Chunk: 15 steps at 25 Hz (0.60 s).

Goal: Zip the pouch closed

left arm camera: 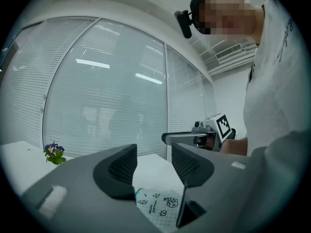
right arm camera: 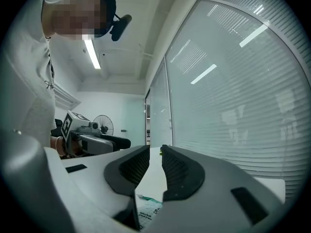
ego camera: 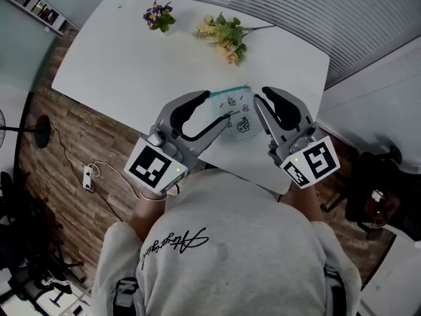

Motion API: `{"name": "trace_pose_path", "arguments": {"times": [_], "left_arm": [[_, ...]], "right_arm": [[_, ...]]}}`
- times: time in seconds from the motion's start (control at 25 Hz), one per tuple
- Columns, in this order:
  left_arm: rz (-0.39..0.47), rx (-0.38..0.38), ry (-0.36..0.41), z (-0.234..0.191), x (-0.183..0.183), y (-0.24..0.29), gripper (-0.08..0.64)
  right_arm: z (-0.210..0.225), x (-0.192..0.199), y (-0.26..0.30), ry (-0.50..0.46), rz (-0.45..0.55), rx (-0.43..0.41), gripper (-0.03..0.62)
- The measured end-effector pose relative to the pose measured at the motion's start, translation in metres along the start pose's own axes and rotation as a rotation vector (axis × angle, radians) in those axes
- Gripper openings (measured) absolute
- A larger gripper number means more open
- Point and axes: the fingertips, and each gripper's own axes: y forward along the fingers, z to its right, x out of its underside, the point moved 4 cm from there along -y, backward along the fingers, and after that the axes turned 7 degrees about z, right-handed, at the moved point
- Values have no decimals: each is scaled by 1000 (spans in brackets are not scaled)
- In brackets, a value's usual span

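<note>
On the white surface (ego camera: 118, 64), close to its near edge, the pouch (ego camera: 238, 118) lies flat between the two grippers. It is a pale translucent sleeve printed with small black drawings, with a teal strip along its far edge.

Left gripper (ego camera: 221, 105): held low at the pouch's left side, jaws spread. The nearer jaw's tip reaches the pouch's left border; whether it touches cannot be told from above. In the left gripper view the pads stand well apart with nothing gripped, and the pouch (left arm camera: 160, 205) shows below the gap.

Right gripper (ego camera: 261, 95): just beside the pouch's right edge, jaws parted by a narrow gap. In the right gripper view the ribbed pads face each other without meeting, with nothing between them. A corner of the pouch (right arm camera: 148, 208), teal edge included, shows beneath.

Far side of the surface: a small purple posy (ego camera: 158, 15) and, to its right, a spray of pale yellow flowers (ego camera: 223, 35), both well apart from the pouch.

Surroundings: slatted blinds (ego camera: 263, 5) beyond the surface. To the left is a wood-pattern floor (ego camera: 79, 137) with a white power strip (ego camera: 87, 176). The person's grey sweatshirt (ego camera: 223, 242) fills the lower head view.
</note>
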Motion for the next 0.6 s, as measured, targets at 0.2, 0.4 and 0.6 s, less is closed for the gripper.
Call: {"name": "trace_pose_path", "arguments": {"times": [0.2, 0.4, 0.6], "left_arm": [[17, 3, -14, 3, -3, -2, 149], [9, -5, -23, 1, -1, -9, 44], [13, -5, -27, 4, -1, -9, 29]], "right_arm": [[-5, -2, -2, 8, 12, -10, 50], [-10, -1, -2, 18, 19, -24, 17], [-14, -1, -2, 21, 23, -33, 3]]}}
